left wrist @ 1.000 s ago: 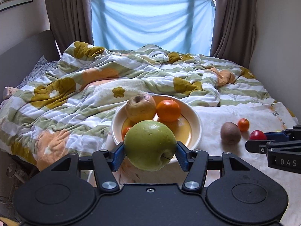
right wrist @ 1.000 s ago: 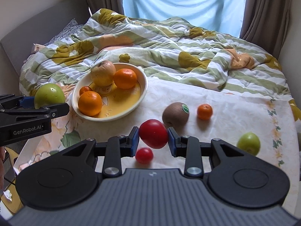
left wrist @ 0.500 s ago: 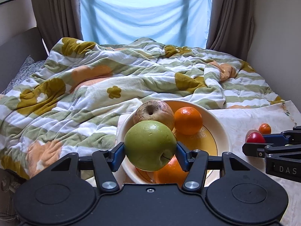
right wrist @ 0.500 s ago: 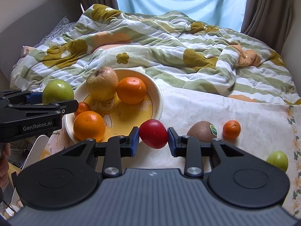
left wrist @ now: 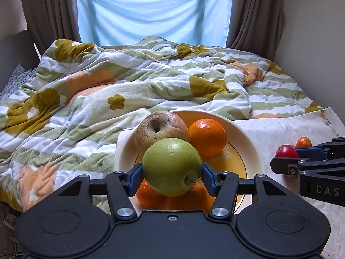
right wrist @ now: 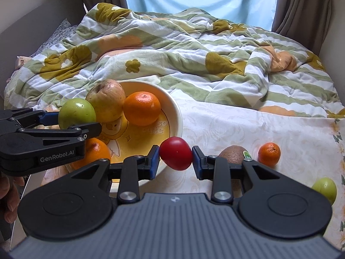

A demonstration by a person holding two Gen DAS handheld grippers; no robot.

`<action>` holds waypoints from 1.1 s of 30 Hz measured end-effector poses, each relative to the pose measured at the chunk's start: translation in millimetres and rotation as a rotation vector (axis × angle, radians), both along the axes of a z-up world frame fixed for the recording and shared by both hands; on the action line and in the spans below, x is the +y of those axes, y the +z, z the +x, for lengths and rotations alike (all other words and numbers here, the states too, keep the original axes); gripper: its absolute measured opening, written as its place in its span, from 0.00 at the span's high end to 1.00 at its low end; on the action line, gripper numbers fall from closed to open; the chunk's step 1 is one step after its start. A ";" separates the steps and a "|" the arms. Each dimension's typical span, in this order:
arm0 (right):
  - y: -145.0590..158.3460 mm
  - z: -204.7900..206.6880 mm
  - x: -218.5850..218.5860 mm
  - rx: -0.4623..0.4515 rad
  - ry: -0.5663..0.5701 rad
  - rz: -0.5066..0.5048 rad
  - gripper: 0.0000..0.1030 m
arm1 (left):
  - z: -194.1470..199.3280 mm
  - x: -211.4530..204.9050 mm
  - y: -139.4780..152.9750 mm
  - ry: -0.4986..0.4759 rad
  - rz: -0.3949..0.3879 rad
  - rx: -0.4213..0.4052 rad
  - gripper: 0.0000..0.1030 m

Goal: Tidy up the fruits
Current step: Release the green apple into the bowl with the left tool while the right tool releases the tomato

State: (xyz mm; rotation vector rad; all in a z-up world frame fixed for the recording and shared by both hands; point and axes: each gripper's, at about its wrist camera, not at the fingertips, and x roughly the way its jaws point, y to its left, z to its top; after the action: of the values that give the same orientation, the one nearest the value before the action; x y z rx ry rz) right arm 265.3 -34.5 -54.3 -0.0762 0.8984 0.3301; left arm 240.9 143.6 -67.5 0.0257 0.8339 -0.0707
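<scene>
Both tongs are loaded; my left gripper (left wrist: 172, 177) is clenched on a green apple (left wrist: 172, 166), its blue pads pressing the fruit's two flanks, and my right gripper (right wrist: 175, 159) is clenched on a small red fruit (right wrist: 176, 153), perhaps a tomato or plum, I cannot tell which. My apple hangs over the near part of the bowl (left wrist: 254, 149); the red fruit hangs just at the bowl's near right rim. Inside the bowl sit a wrinkled brownish apple (left wrist: 160, 130), an orange (left wrist: 207, 137) beside it, and more oranges low at the near edge under my apple.

I judge the apple firm, fairly heavy and smooth-skinned; it could slip, so holding it across its widest girth, as now, seems right; the red fruit looks light, glossy and softer, so it wants only a mild squeeze at its middle; either would bruise or roll if dropped from height.

On the pale patterned cloth (right wrist: 226, 125) to the bowl's right lie a kiwi with a sticker (right wrist: 234, 154), a small mandarin (right wrist: 269, 153) just beside it, and a second green apple (right wrist: 324, 187) near the cloth's right edge.

All this rests on a bed; a rumpled quilt (left wrist: 129, 82) with green stripes and mustard flowers covers the far part; the surface looks soft and uneven, so I expect round fruit to wander; behind are a blue-covered window (left wrist: 151, 10) and brown curtains (left wrist: 254, 10).
</scene>
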 end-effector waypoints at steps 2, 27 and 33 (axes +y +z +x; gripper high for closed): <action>-0.6 1.8 -0.2 0.002 -0.003 0.000 0.54 | 1.0 -2.7 -0.9 -0.007 0.004 0.001 0.40; -16.8 23.5 28.3 0.032 0.079 0.004 0.54 | -48.1 23.2 -0.5 0.022 0.015 -0.011 0.05; -25.5 27.9 38.3 0.056 0.115 0.015 0.52 | -55.4 23.3 -1.3 0.035 0.000 -0.004 0.05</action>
State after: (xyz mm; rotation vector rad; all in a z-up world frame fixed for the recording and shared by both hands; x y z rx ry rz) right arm 293.2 3.7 -79.8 -0.1053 0.9491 0.4477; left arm 185.6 166.9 -68.8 0.0118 0.8296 -0.0377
